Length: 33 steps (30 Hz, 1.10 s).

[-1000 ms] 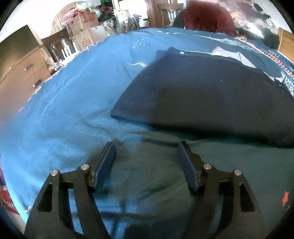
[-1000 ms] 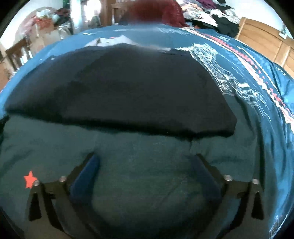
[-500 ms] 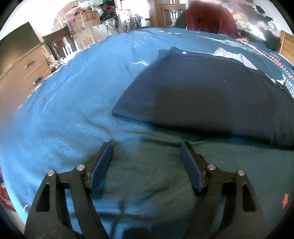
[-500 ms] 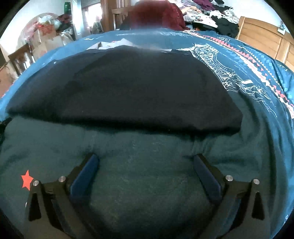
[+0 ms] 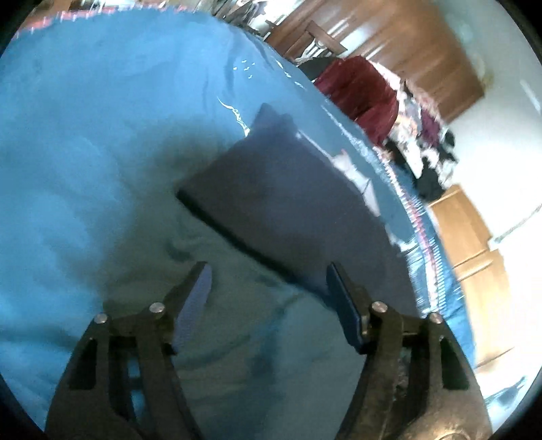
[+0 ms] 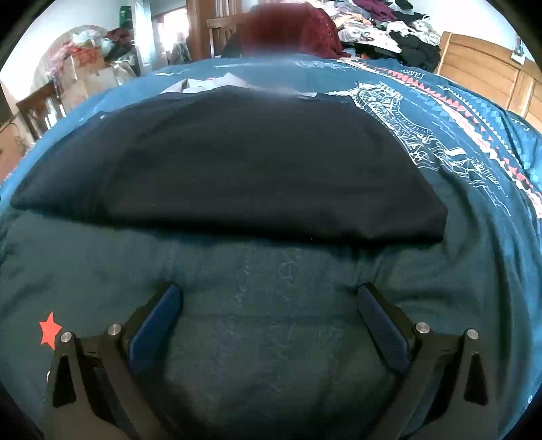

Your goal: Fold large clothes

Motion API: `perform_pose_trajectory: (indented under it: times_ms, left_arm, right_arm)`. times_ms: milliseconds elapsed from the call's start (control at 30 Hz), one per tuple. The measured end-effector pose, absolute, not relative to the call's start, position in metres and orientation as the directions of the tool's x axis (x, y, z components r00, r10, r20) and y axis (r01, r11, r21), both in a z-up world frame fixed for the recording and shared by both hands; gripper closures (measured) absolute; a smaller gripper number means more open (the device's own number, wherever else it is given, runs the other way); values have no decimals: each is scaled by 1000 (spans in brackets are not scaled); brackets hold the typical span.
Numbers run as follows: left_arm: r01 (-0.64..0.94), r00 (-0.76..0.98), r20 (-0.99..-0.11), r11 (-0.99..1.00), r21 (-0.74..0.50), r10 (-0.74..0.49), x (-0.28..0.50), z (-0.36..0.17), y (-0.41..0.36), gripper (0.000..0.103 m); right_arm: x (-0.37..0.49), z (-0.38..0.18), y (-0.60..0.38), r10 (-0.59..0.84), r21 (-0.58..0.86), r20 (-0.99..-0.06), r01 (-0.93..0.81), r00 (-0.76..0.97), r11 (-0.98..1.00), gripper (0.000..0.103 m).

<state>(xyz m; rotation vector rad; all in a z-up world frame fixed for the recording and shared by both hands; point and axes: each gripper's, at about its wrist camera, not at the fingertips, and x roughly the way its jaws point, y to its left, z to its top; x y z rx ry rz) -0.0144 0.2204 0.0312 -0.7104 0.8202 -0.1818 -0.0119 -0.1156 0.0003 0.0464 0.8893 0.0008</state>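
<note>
A dark navy garment (image 6: 230,169) lies folded flat in a wide rectangle on the blue bedspread (image 6: 271,321). It also shows in the blurred, tilted left wrist view (image 5: 288,203). My right gripper (image 6: 267,298) is open and empty, just in front of the garment's near edge. My left gripper (image 5: 267,274) is open and empty, with its right fingertip (image 5: 333,274) near the garment's near edge. A pale piece of cloth (image 6: 203,83) peeks out behind the garment.
A dark red garment (image 6: 291,30) hangs over a chair beyond the bed. A clothes pile (image 6: 389,30) lies at the back right by a wooden headboard (image 6: 484,67). Boxes and clutter (image 6: 88,64) stand at the back left.
My left gripper has swung and tilted sharply, so its view is rotated and blurred. My right gripper has drawn back slightly from the garment. Both stay open.
</note>
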Motion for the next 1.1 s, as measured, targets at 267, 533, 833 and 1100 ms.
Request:
perform_pose_trajectory:
  times_ms: [267, 533, 833, 1100]
  left_arm:
    - [-193, 652, -643, 733, -652, -401, 17, 15, 215, 49]
    - [-214, 687, -648, 762, -611, -327, 43, 20, 206, 51]
    - [-177, 728, -662, 884, -432, -179, 48, 37, 183, 102]
    - [-52, 792, -609, 991, -126, -36, 40, 71, 112, 102]
  right_arm:
    - [-12, 0, -115, 20, 41, -776, 18, 630, 999, 0]
    - [-17, 15, -106, 0, -7, -783, -10, 622, 1000, 1]
    - [41, 106, -38, 240, 82, -729, -266, 641, 960, 5]
    - [219, 131, 109, 518, 299, -786, -526, 337, 796, 5]
